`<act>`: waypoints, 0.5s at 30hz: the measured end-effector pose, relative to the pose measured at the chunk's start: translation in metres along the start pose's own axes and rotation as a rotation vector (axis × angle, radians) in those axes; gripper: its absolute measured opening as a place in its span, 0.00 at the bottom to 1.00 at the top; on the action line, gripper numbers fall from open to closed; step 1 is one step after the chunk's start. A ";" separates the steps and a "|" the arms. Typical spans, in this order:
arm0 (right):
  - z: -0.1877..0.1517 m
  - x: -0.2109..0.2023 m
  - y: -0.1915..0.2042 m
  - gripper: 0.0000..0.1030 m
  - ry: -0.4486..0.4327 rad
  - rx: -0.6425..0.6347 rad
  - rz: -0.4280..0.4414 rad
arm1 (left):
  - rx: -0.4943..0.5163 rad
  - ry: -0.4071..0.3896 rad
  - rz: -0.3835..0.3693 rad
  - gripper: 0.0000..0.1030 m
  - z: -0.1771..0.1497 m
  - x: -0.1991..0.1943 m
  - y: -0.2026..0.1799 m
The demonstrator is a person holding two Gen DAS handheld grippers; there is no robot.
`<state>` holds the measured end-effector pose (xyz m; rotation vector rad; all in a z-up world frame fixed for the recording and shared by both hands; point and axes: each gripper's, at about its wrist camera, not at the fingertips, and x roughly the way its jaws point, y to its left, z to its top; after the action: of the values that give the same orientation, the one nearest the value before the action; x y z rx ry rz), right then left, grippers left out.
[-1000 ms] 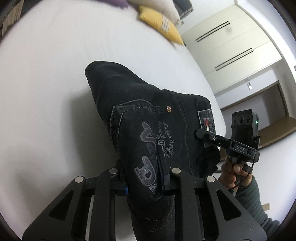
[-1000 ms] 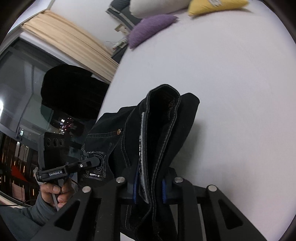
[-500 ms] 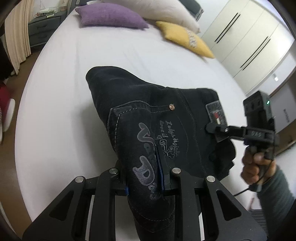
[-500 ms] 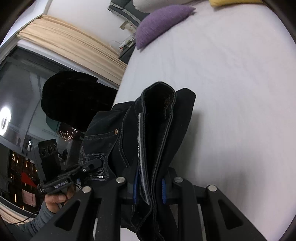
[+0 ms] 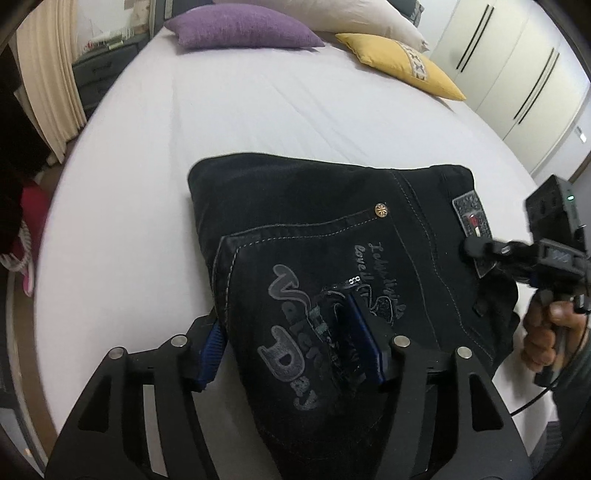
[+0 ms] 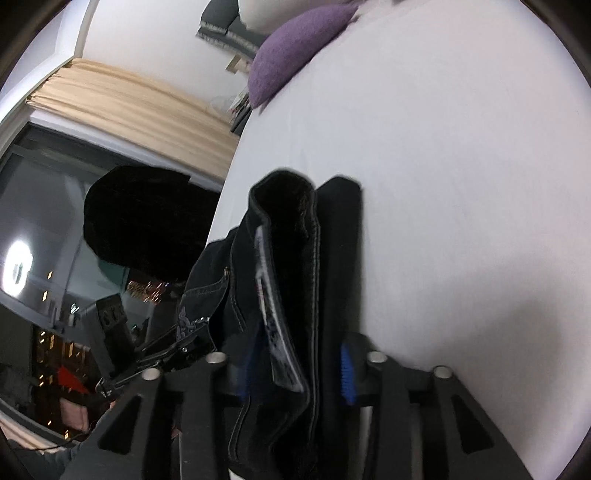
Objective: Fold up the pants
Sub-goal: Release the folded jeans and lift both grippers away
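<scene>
Black folded pants (image 5: 332, 236) on white bed (image 5: 258, 110). My left gripper (image 5: 291, 347) and right gripper (image 6: 295, 365): fingers just opening, released, cloth between.

Pants (image 5: 317, 229) lie on bed (image 5: 258, 110), pillows (image 5: 240, 27) behind.

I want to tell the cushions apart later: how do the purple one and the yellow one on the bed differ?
The purple cushion is plain; the yellow cushion carries a pale patterned band. The purple cushion sits towards the curtain side, the yellow cushion towards the wardrobe side. Both lie at the head of the bed, far from the folded pants.
</scene>
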<state>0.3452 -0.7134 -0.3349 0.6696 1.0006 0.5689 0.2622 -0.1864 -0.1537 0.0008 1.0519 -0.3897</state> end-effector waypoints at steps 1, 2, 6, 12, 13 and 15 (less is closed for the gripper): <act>0.001 -0.004 0.002 0.53 -0.021 0.002 -0.022 | 0.011 -0.010 0.026 0.58 -0.001 -0.004 -0.002; -0.002 -0.013 0.005 0.55 -0.042 0.001 -0.048 | 0.016 -0.020 0.048 0.58 0.000 -0.007 -0.005; -0.022 -0.048 0.024 0.57 -0.091 -0.061 -0.204 | 0.012 -0.115 0.138 0.68 -0.013 -0.051 -0.004; -0.081 -0.115 0.102 0.73 -0.304 -0.242 -0.367 | 0.037 -0.473 0.389 0.99 -0.046 -0.161 -0.039; -0.093 -0.126 0.120 0.79 -0.358 -0.276 -0.387 | 0.045 -0.538 0.417 1.00 -0.056 -0.183 -0.048; -0.114 -0.148 0.156 0.93 -0.470 -0.345 -0.411 | 0.049 -0.654 0.465 1.00 -0.077 -0.227 -0.063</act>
<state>0.1601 -0.6859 -0.1791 0.2552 0.5531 0.1954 0.0792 -0.1602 0.0107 0.1503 0.3730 0.0194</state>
